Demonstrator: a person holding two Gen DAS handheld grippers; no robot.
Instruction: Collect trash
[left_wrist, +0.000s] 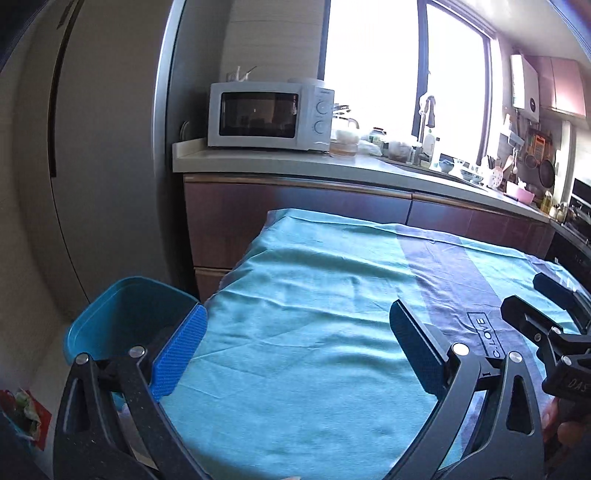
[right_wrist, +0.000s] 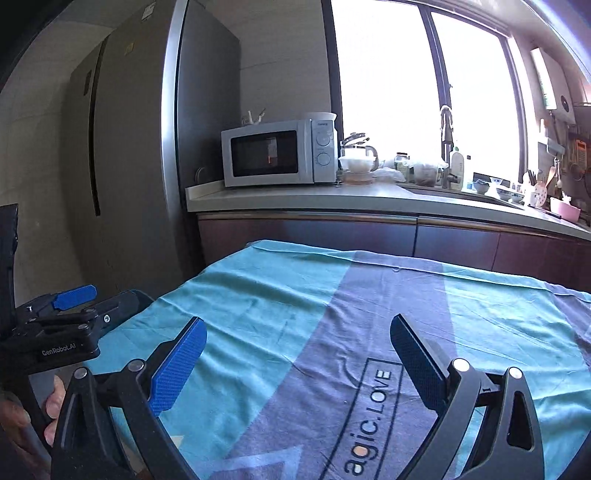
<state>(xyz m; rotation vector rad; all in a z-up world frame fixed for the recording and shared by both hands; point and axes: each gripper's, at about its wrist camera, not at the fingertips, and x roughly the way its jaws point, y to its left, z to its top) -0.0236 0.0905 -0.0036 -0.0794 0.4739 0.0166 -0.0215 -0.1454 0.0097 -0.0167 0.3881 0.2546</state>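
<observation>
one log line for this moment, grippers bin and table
left gripper: open, empty | right gripper: open, empty | blue bin: left of table | tablecloth: no trash seen

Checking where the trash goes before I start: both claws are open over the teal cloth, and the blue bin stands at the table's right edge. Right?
Not quite. The blue bin stands at the table's left edge, not its right; the left wrist view shows it beside the left claw. The rest holds: both the left and the right claw are open over the teal cloth.
</observation>
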